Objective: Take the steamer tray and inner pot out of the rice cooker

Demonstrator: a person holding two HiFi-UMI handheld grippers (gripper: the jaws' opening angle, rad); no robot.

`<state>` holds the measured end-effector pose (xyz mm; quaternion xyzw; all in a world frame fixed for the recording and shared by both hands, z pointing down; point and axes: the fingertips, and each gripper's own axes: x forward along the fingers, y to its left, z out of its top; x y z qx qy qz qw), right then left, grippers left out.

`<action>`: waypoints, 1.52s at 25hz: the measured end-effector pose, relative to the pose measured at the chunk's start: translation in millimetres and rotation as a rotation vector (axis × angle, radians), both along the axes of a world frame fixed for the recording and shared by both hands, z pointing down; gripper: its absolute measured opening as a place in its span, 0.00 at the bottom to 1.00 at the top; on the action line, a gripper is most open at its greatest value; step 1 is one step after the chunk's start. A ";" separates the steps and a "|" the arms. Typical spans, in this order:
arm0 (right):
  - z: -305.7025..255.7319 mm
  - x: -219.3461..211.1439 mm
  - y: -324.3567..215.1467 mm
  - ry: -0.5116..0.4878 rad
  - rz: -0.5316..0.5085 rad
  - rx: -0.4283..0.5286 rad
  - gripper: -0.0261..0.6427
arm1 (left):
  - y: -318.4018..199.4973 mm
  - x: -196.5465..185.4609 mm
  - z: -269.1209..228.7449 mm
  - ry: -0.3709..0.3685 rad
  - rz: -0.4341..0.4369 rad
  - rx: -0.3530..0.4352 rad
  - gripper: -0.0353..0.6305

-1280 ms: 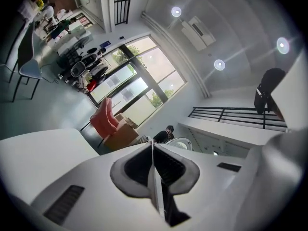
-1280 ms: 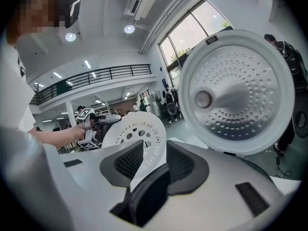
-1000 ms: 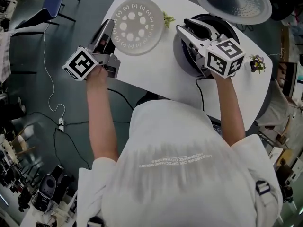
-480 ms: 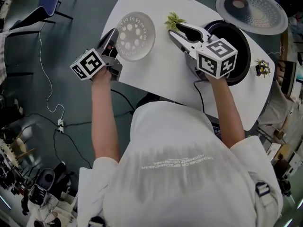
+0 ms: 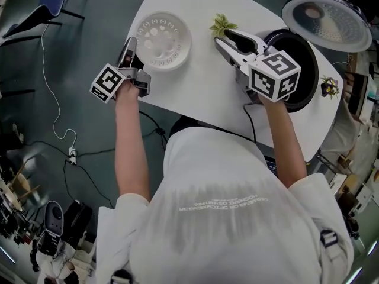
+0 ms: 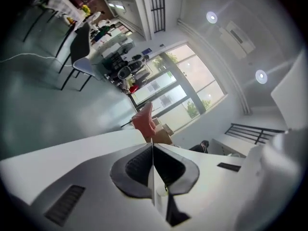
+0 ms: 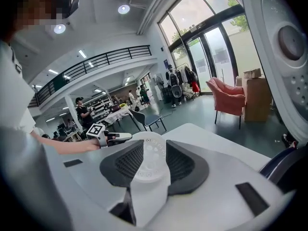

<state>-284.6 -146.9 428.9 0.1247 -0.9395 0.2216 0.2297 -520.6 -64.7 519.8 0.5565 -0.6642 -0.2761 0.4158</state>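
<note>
Left tool (image 5: 129, 42) shut, empty, tips just beside the tray (image 5: 161, 40) rim. Tray lies on the counter (image 5: 201, 81), well apart from the cooker (image 5: 312, 78). Right tool (image 5: 222, 36) wide open, gripping nothing, near the cooker's edge, likely readied for the pot (image 5: 299, 49), not yet out; lid (image 5: 325, 22) up.

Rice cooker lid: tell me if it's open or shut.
Open. The lid is swung up behind the rice cooker, its inner face showing, and the cooker's dark mouth lies uncovered.
</note>
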 end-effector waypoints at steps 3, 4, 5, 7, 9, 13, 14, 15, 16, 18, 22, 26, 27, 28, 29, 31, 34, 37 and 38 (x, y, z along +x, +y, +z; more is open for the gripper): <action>0.6 1.2 -4.7 0.005 0.033 -0.016 0.26 | 5.6 -14.1 24.2 0.075 -0.117 -0.005 0.08; 1.0 0.2 -5.5 0.006 0.036 -0.021 0.26 | 7.6 -17.1 32.7 0.091 -0.145 -0.016 0.08; 1.7 -1.1 -6.1 0.008 0.036 -0.024 0.26 | 9.1 -19.0 40.6 0.103 -0.165 -0.030 0.08; 3.6 -2.8 -7.5 0.013 0.036 -0.029 0.26 | 9.5 -19.8 54.3 0.117 -0.191 -0.056 0.09; 5.0 -3.6 -7.7 0.016 0.041 -0.035 0.26 | 7.9 -19.6 64.4 0.126 -0.203 -0.072 0.09; 3.7 -5.0 -4.5 0.002 0.070 -0.064 0.25 | 4.0 -19.2 76.7 0.122 -0.207 -0.108 0.09; 3.8 -4.9 -4.3 -0.001 0.077 -0.072 0.25 | 2.5 -18.8 78.8 0.123 -0.208 -0.118 0.10; 4.0 -4.8 -4.5 -0.001 0.083 -0.078 0.25 | 0.9 -18.3 80.4 0.121 -0.207 -0.129 0.10; 4.0 -4.7 -4.9 0.000 0.088 -0.082 0.25 | -0.8 -17.7 81.5 0.115 -0.202 -0.140 0.10; 3.8 -3.7 -5.9 -0.003 0.098 -0.087 0.25 | -4.8 -14.6 84.0 0.089 -0.177 -0.164 0.10; 3.2 -0.2 -7.7 -0.026 0.119 -0.107 0.25 | -9.5 -8.4 92.9 0.032 -0.121 -0.245 0.11; -3.0 5.1 -5.8 -0.059 0.130 -0.123 0.25 | -8.7 -8.7 94.8 -0.059 -0.078 -0.333 0.38; -5.8 7.3 -5.5 -0.069 0.135 -0.125 0.25 | -7.5 -10.2 94.2 -0.073 -0.078 -0.350 0.43; -9.2 10.0 -5.3 -0.081 0.141 -0.125 0.25 | -5.5 -12.9 93.2 -0.085 -0.085 -0.366 0.46; -13.2 13.1 -5.1 -0.094 0.146 -0.123 0.25 | -2.8 -16.7 91.4 -0.099 -0.097 -0.380 0.48; -22.3 21.4 -5.0 -0.119 0.154 -0.103 0.25 | 2.9 -26.1 82.6 -0.141 -0.125 -0.397 0.48; -36.2 39.0 -7.6 -0.151 0.179 -0.070 0.25 | 7.7 -39.5 56.2 -0.225 -0.146 -0.389 0.48; -46.4 53.1 -12.6 -0.172 0.227 -0.048 0.25 | 7.4 -53.1 25.0 -0.323 -0.149 -0.365 0.48; -48.7 57.4 -14.4 -0.176 0.243 -0.037 0.25 | 4.8 -56.4 15.0 -0.355 -0.145 -0.354 0.48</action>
